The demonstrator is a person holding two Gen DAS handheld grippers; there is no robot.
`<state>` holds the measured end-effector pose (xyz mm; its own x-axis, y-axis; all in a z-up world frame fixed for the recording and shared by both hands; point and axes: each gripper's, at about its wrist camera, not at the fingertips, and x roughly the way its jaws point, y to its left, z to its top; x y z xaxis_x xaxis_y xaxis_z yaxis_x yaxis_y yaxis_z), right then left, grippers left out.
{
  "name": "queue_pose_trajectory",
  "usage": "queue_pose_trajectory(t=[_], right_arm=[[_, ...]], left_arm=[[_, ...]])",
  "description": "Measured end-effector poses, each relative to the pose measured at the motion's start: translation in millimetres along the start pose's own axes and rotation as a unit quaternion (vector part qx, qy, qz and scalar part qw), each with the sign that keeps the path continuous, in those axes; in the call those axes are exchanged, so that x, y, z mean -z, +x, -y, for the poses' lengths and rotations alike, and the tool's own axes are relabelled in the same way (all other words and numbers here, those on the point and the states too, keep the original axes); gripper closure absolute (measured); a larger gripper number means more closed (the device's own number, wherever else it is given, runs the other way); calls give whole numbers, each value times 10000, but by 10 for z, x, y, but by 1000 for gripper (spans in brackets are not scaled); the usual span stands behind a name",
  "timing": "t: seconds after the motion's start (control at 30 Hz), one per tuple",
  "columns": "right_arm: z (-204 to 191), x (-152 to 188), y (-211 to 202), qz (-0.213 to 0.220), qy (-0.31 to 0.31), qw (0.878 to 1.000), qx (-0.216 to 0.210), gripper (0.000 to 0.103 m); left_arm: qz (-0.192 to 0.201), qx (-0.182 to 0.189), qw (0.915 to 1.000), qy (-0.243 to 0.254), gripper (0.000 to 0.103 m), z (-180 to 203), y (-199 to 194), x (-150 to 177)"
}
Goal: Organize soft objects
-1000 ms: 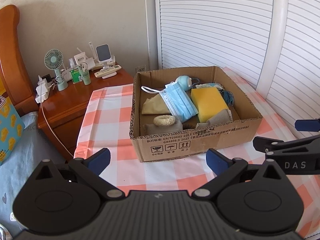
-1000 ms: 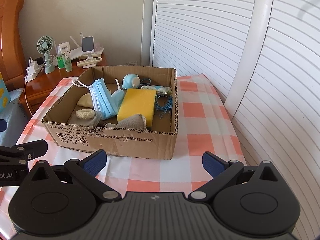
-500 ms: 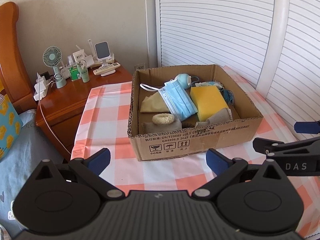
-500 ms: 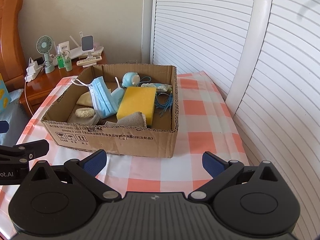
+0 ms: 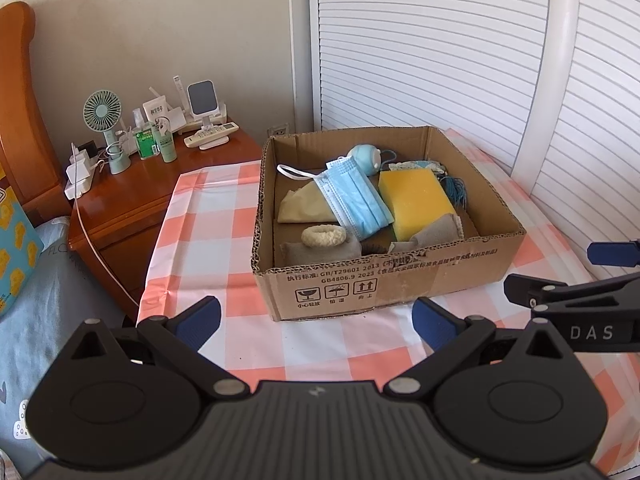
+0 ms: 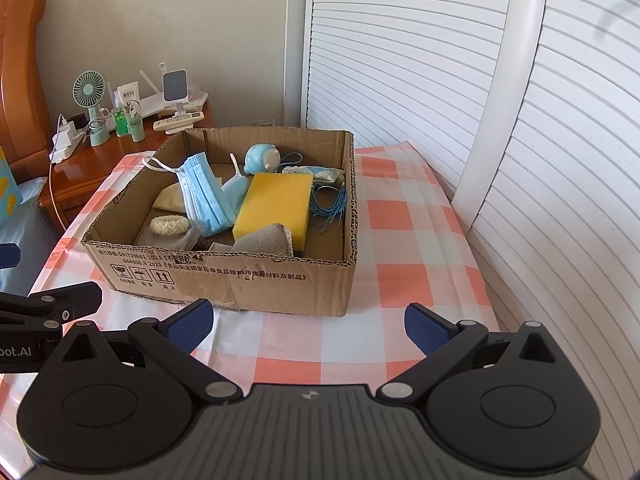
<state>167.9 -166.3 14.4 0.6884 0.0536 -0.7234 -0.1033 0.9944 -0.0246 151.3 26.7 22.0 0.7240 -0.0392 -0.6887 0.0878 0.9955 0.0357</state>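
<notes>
Nearest in each view are the tongs themselves. The left tongs (image 5: 316,322) and the right tongs (image 6: 308,326) both stand released, blue pads spread wide with nothing between them, hovering over the near part of the checked counter (image 5: 224,220) just short of the cardboard box (image 5: 400,280). Neither touches the box or anything in it.

As a judgement, the sorting has hardly begun, or the box is the collecting place and is already filled: every soft thing visible lies inside it and none lies loose on the cloth. Along the near wall sit a grey cloth pouch (image 5: 320,250) with a cream scrunchie (image 5: 323,236) on top, and a second grey cloth (image 5: 438,232) leaning on the yellow sponge (image 5: 416,200). A blue face mask (image 5: 356,200) drapes across the middle, over a beige cloth (image 5: 304,206). Farther back are a pale blue round toy (image 5: 364,156) and a bundle of blue cord (image 5: 454,190) at the right wall.

The left wrist view looks down more steeply and shows the beige cloth and scrunchie plainly, plus the right tongs' side arm at its right edge. The right wrist view shows the cord (image 6: 332,204) spread along the box floor, a patterned cloth (image 6: 320,172) at the far right corner, and the open counter to the right of the box. Beyond, at far left, a wooden nightstand (image 5: 132,200) carries a small fan (image 5: 102,108) and bottles.
</notes>
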Motion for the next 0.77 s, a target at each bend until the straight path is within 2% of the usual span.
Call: queue_pose_trajectory(t=[0.77], right_arm=[[21, 2, -6, 12, 27, 10000, -2, 0]], left_arm=[[11, -40, 10000, -29, 2, 12, -26, -13]])
